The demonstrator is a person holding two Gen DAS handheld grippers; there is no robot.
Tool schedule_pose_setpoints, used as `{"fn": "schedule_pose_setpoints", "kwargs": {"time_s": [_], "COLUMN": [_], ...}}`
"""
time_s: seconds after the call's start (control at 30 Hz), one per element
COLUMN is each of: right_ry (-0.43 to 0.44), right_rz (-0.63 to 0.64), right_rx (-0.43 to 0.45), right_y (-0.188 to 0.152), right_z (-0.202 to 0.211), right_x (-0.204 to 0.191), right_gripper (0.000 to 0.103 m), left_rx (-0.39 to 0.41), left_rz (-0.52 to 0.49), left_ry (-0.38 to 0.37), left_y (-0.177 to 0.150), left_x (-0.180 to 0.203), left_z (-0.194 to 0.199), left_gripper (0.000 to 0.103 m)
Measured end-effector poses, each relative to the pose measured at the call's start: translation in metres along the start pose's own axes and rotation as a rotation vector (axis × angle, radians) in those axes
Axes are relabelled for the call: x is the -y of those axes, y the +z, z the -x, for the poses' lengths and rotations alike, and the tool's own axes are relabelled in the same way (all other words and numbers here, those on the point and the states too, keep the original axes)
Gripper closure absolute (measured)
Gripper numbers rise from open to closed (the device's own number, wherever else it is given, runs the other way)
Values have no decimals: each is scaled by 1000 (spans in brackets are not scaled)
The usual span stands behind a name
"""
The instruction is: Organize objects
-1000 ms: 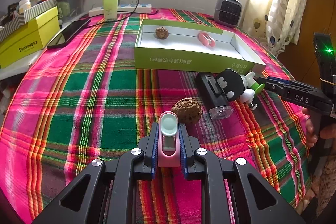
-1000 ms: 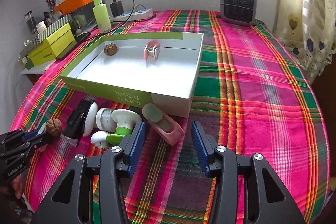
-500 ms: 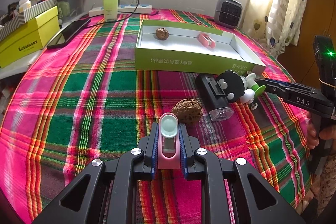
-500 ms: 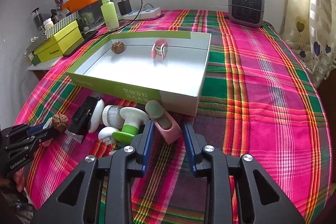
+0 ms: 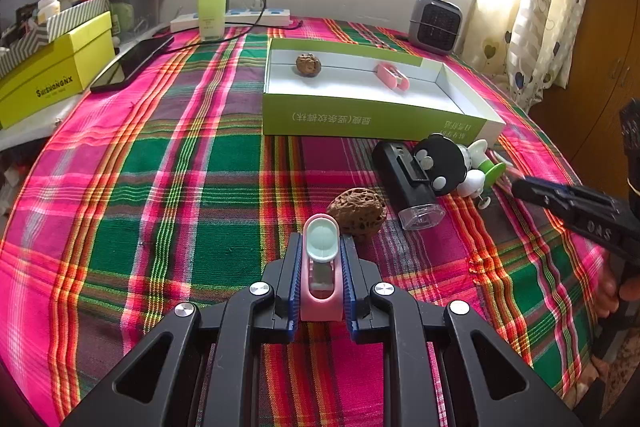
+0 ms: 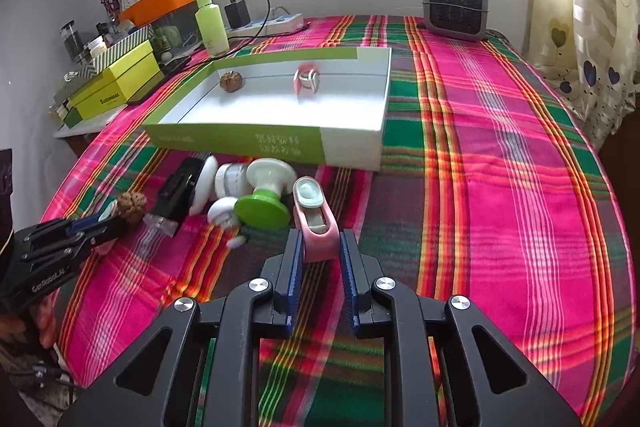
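My left gripper (image 5: 321, 259) is shut on a pink clip (image 5: 321, 267) just above the plaid tablecloth, with a brown walnut (image 5: 357, 211) right ahead of it. My right gripper (image 6: 320, 255) has closed around a second pink clip (image 6: 314, 223) on the cloth; the pads look close to its sides, contact unclear. The green-and-white box (image 5: 376, 119) holds another walnut (image 5: 308, 64) and a pink clip (image 5: 392, 76). The box also shows in the right wrist view (image 6: 352, 143).
A black device (image 5: 404, 183), a black-and-white toy (image 5: 444, 163) and a green-and-white toy (image 6: 264, 199) lie before the box. A grey heater (image 6: 456, 3), green bottle (image 5: 211, 3), power strip (image 5: 232, 19), phone (image 5: 132, 63) and yellow box (image 5: 52, 67) stand at the back and left.
My right gripper moved forward over the second pink clip and its jaws narrowed around it. My left gripper keeps its clip and has barely moved.
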State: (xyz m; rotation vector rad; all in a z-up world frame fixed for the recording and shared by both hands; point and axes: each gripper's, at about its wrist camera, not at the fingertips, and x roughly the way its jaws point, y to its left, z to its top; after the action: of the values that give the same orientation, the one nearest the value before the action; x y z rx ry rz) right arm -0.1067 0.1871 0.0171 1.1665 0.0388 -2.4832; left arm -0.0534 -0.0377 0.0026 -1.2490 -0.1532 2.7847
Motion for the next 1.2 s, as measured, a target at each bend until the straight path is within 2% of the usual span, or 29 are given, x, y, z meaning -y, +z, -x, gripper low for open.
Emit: {"fn": "schedule_pose_setpoints", "kwargs": {"time_s": [0.27,0.4,0.47,0.6,0.97,1.2], "right_ry": [-15,-20,-9,-41,-68,-66], "right_rz": [31,33,24,41,39,30], "right_rx": [-18,-19,-30,-41,-36,-32], "right_y": [-2,4,6,10,10,9], "right_z": [0,-4,-8,-15,-17,-15], "right_x": [-8,-6,-5,-8,-8,-5], "right_gripper": [83,62,60,60,61,83], "left_rx": [-5,-8,-9,-8,-8,-9], "left_rz": [8,15,20,23,21,19], "left_ry": [-7,-13,-20,-25,2,17], "left_y": [0,2,1,2,1,2], "left_x": [-1,-1,-1,0,4,6], "left_z": [0,0,0,0,0,-1], "left_gripper": [86,84,82,79,79,79]}}
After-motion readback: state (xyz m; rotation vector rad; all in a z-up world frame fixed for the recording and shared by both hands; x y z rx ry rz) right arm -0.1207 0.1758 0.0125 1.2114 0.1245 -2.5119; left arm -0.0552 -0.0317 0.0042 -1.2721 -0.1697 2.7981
